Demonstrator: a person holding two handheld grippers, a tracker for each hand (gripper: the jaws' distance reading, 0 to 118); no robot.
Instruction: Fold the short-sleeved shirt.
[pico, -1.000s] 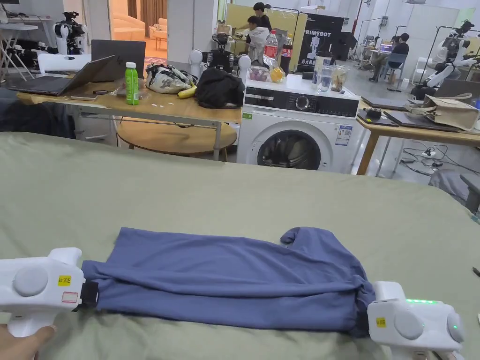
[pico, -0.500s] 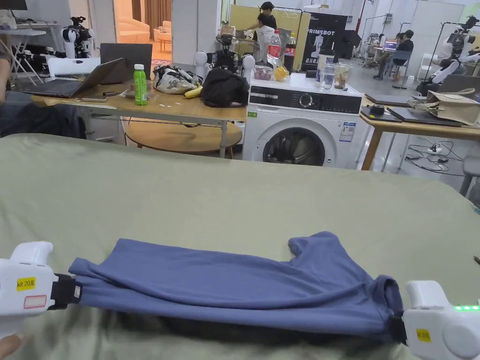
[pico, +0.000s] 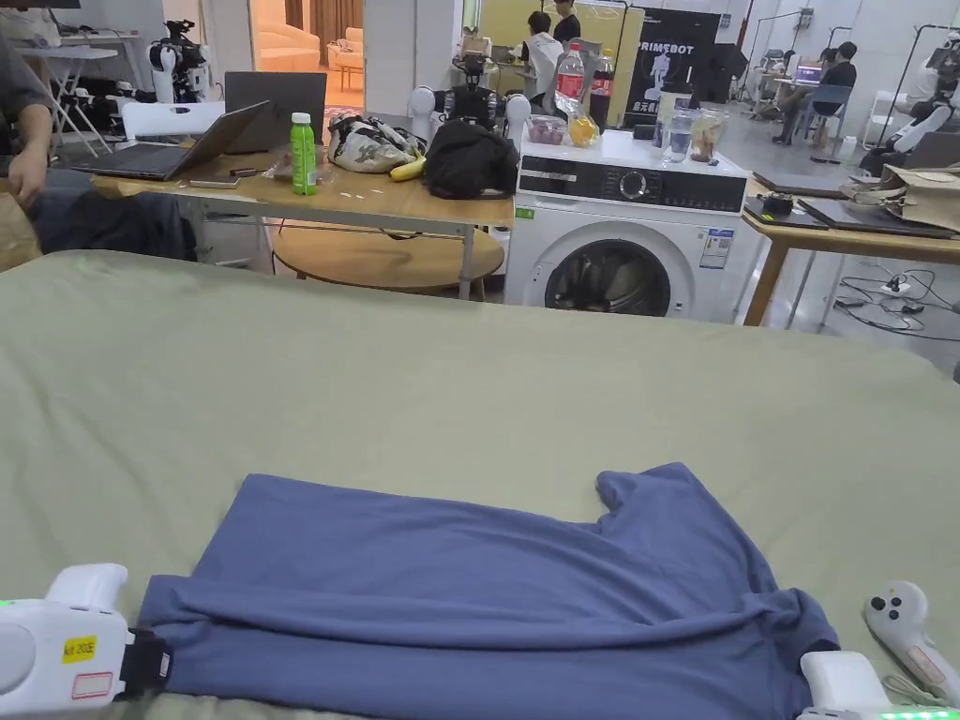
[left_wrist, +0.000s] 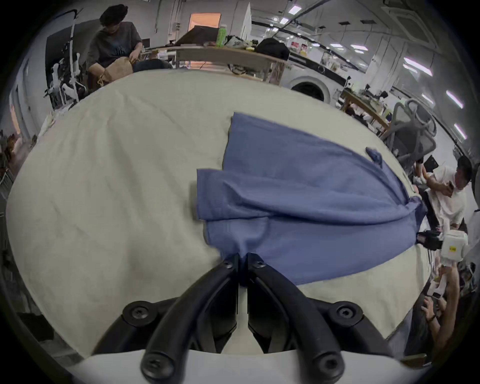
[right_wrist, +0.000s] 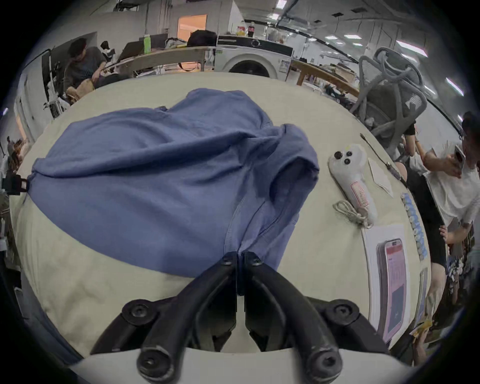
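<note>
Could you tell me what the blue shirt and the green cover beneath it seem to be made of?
The blue shirt looks like a soft, matte knit, probably cotton jersey: it drapes in loose folds with stitched seams. The green cover looks like a matte woven sheet, faintly creased; its fibre can't be told.

The shirt (pico: 487, 591) lies on the near part of the table (pico: 375, 394). The left gripper (pico: 155, 661) sits at its left end, the right gripper (pico: 806, 670) at its right end, a controller (pico: 902, 623) just right.

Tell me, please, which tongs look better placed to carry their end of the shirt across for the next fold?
Probably the left tongs: shut on the shirt hem over open bedsheet, whereas the right tongs work beside a controller.
</note>
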